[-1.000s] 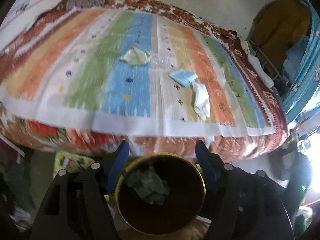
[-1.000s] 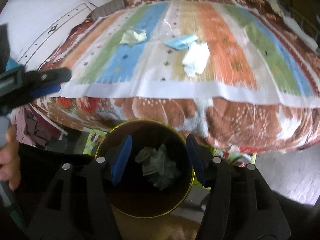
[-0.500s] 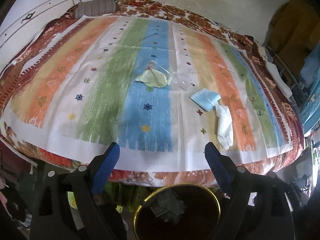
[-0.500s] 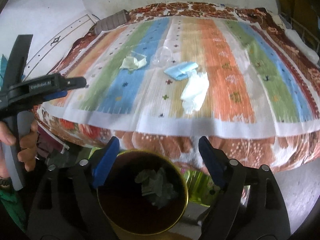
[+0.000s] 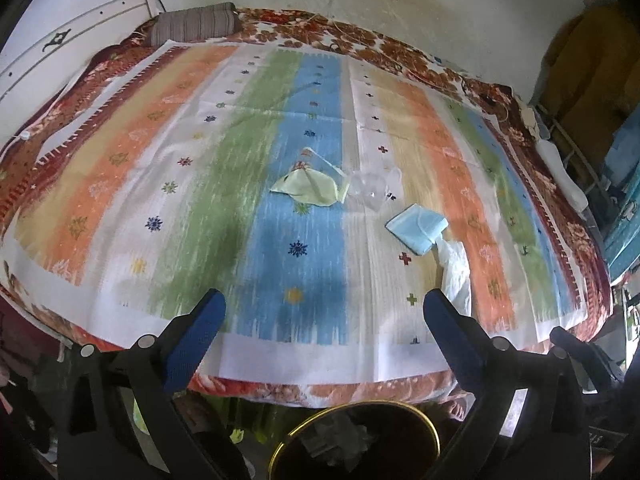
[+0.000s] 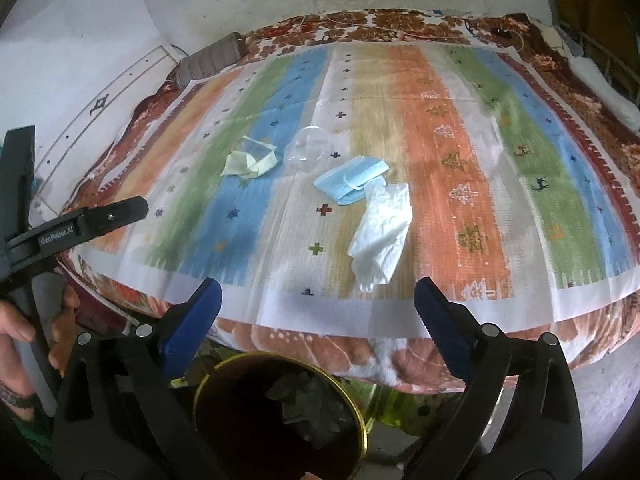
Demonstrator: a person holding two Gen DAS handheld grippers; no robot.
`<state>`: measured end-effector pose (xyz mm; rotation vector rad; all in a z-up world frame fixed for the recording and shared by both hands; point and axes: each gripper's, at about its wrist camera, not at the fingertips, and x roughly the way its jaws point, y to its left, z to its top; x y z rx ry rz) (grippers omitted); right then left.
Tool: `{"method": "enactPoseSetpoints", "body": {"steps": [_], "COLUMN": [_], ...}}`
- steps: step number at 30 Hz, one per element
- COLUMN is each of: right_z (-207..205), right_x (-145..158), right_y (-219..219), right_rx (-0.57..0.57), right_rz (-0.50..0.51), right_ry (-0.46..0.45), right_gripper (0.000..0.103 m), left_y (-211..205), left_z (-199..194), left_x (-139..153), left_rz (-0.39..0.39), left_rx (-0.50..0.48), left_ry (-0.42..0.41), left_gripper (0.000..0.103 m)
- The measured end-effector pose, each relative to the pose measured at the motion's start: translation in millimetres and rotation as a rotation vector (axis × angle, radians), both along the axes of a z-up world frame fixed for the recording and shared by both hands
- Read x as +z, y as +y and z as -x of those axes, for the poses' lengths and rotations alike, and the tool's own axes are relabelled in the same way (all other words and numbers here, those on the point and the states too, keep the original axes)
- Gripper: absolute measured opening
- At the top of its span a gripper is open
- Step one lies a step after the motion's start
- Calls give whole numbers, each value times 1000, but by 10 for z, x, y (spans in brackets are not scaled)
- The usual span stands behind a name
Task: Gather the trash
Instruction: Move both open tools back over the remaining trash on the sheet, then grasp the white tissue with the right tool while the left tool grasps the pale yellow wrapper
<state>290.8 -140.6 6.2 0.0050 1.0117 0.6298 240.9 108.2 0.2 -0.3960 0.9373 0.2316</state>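
Both the left gripper [image 5: 324,316] and right gripper [image 6: 318,304] are opening, empty, above the bed's [image 6: 440,92] near edge, where a bin [image 6: 280,420] holds what seems crumpled paper.

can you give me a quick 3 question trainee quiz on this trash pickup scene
1. True or false: the blue mask touches the white tissue.
2. Which item lies nearest the pillow? A) tissue B) yellow mask C) blue mask
3. Fill in: the bin already holds crumpled ____.

Key
1. True; they overlap at the mask's near edge.
2. B
3. Trash; what sort is too dark to tell.
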Motion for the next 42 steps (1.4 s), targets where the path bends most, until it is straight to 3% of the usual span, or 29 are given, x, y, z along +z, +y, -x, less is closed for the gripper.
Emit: {"method": "enactPoseSetpoints", "body": {"steps": [11, 20, 25, 33, 42], "right_z": [-296, -532, -650, -789, -993], "right_x": [-46, -150, -250, -390, -603], "right_y": [142, 316, 370, 547, 595], "right_rx": [-16, -15, -21, -15, -37], "right_rz": [-43, -68, -123, -90, 6], "right_ry": [48, 74, 158, 179, 185], "right_gripper": [94, 94, 94, 93, 87], "left_y": [137, 370, 478, 612, 620], "left_z": [-267, -535, -688, -815, -986], "left_x": [-97, -236, -404, -542, -631], "left_rz": [-19, -25, -1, 25, 31], "left_rx": [3, 28, 21, 54, 20], "left_ry": [21, -30, -15, -13, -8], "left_gripper": [97, 97, 97, 97, 97]}}
